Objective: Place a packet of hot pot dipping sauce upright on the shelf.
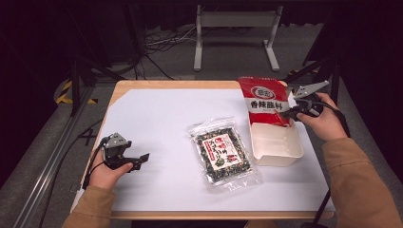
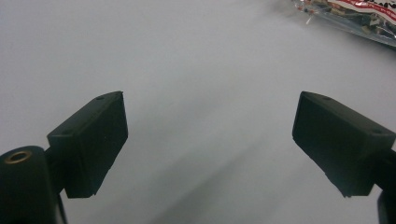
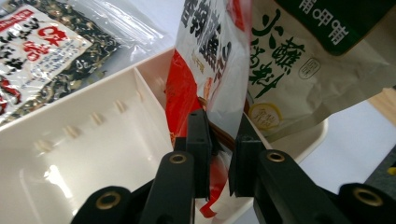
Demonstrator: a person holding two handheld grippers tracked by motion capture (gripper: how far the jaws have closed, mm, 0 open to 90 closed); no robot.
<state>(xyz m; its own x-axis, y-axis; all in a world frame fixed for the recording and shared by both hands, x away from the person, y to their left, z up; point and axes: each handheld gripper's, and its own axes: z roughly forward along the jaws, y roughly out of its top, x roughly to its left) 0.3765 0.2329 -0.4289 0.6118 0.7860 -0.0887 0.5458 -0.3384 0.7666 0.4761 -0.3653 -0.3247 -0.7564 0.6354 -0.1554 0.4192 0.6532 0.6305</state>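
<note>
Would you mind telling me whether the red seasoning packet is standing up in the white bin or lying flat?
Standing up. The red seasoning packet rises on end from the white bin, pinched by the right gripper.

White sheet [image 1: 157, 123] open across left and centre; seaweed packet [image 1: 223, 152] lies mid-table; bin [image 1: 278, 147] near half free; red pouch [image 1: 263, 107] blocks its far end

The red packet [image 1: 264, 101] hides the far end of the cream box [image 1: 278, 145] — its own lower edge sinks behind the box wall. In the left tool's view, the seaweed bag [image 2: 355, 16] is cut off at the top right corner — print blurred.
</note>
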